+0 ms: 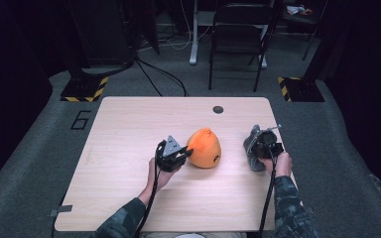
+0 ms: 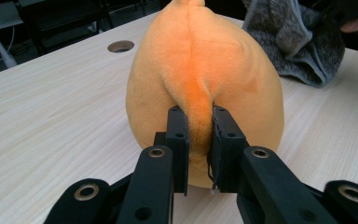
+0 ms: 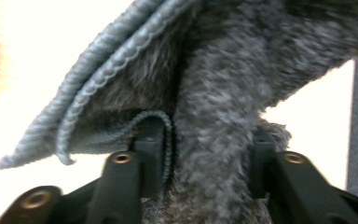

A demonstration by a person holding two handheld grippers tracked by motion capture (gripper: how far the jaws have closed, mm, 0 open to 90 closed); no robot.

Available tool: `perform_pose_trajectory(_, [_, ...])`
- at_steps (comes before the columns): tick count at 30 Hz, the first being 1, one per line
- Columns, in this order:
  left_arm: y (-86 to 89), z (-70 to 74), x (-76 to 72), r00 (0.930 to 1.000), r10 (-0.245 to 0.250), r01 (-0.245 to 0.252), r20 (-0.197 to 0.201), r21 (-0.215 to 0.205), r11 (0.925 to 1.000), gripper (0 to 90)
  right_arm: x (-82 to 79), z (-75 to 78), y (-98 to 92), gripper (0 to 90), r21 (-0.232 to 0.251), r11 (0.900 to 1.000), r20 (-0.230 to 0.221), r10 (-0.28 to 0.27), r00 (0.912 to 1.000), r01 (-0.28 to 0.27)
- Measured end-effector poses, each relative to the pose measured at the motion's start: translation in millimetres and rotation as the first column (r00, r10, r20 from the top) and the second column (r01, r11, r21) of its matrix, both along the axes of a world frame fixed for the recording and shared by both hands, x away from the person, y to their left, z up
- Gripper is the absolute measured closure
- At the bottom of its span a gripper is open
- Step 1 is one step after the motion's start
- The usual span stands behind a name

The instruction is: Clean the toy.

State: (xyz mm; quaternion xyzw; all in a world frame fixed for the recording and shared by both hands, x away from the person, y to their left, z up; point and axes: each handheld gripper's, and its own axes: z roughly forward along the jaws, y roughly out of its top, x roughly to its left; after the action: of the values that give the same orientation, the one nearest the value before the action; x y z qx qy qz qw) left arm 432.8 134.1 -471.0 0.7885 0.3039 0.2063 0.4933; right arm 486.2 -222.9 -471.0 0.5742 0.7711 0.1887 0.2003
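- Left claw (image 2: 199, 119) pressed together on a narrow ridge of the orange plush toy (image 2: 200, 60), which sits near the middle of the surface (image 1: 124, 148). Thin pinch on soft fabric only; likely to slide off the ridge under a quick pull, dropping the toy back down.
- Could also stretch the seam rather than move the body, leaving the toy tilted or rolling on its round base toward the near edge.
- Right claw (image 3: 205, 140) half spread around a thick band of the grey fuzzy cloth (image 3: 223, 70), at the right side of the surface, well apart from the toy. Cannot tell whether the pads actually press on it; if not, may slip free and fall in a heap at the first lift.
- Looped blue-grey trim curled round one jaw: risk of snagging there, dragging the cloth along when pulling away.
- Cloth lying close to the right edge of the surface; a sideways tug could carry it over onto the floor.
- Bringing cloth to toy with only a weak hold on either could knock the toy over before any wrapping or covering starts.
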Motion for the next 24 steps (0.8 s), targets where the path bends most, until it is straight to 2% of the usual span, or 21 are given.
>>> perform_pose_trajectory(3, [1.6,-1.3,1.7,0.9997,0.023,-0.023,-0.004,0.002,0.9997,78.6,4.9,-9.9,0.0,38.2,0.001,1.000,-0.033,-0.026,0.9991,0.026])
perform_pose_trajectory(4, [2.3,-1.9,2.4,0.9995,0.031,-0.031,-0.003,0.000,0.9995,78.2,6.3,-11.3,-0.9,34.5,-0.003,1.000,-0.035,-0.017,0.9993,0.016])
perform_pose_trajectory(8, [6.9,-3.4,6.1,0.9981,0.056,-0.056,-0.025,0.016,0.9983,75.8,4.7,-7.0,1.1,19.1,0.024,0.999,-0.044,-0.021,0.9988,0.022])
perform_pose_trajectory(9, [8.6,-4.4,7.4,0.9974,0.065,-0.065,-0.031,0.008,0.9979,75.2,4.2,-3.9,-0.5,16.2,0.042,0.999,-0.032,-0.012,0.9994,0.013])
perform_pose_trajectory(13, [12.4,-6.1,10.4,0.9957,0.084,-0.084,-0.038,0.007,0.9964,70.6,-2.5,11.6,-3.1,13.2,0.079,0.997,-0.010,0.005,0.9999,-0.004])
perform_pose_trajectory(15, [13.9,-6.3,11.9,0.9947,0.095,-0.095,-0.039,0.006,0.9955,66.3,-6.6,15.1,-4.5,11.8,0.082,0.997,-0.012,0.012,0.9999,-0.011])
perform_pose_trajectory(19, [17.8,-4.5,15.9,0.9931,0.110,-0.110,-0.040,0.008,0.9939,48.8,-11.8,16.4,-11.7,10.6,0.105,0.994,-0.010,0.010,0.9999,-0.009])
perform_pose_trajectory(20, [18.8,-2.9,17.7,0.9937,0.107,-0.108,-0.030,-0.002,0.9942,48.8,-11.8,16.4,-11.7,10.6,0.105,0.994,-0.010,0.010,0.9999,-0.009])
perform_pose_trajectory(21, [18.3,0.3,19.0,0.9939,0.108,-0.108,-0.019,-0.005,0.9941,39.9,-15.7,17.3,-17.5,10.7,0.115,0.993,-0.011,0.011,0.9999,-0.010])
perform_pose_trajectory(22, [17.1,2.0,19.2,0.9950,0.098,-0.098,-0.015,-0.011,0.9951,38.2,-16.9,17.7,-19.1,10.8,0.121,0.993,-0.010,0.009,0.9999,-0.007])
perform_pose_trajectory(23, [15.1,3.6,19.0,0.9955,0.094,-0.094,-0.011,-0.008,0.9955,36.8,-18.7,18.1,-20.7,10.9,0.120,0.993,-0.009,0.004,1.0000,-0.003])
perform_pose_trajectory(24, [12.4,4.5,18.7,0.9954,0.095,-0.095,0.013,0.006,0.9954,35.5,-20.2,18.3,-21.9,11.0,0.117,0.993,-0.007,0.011,0.9999,-0.010])
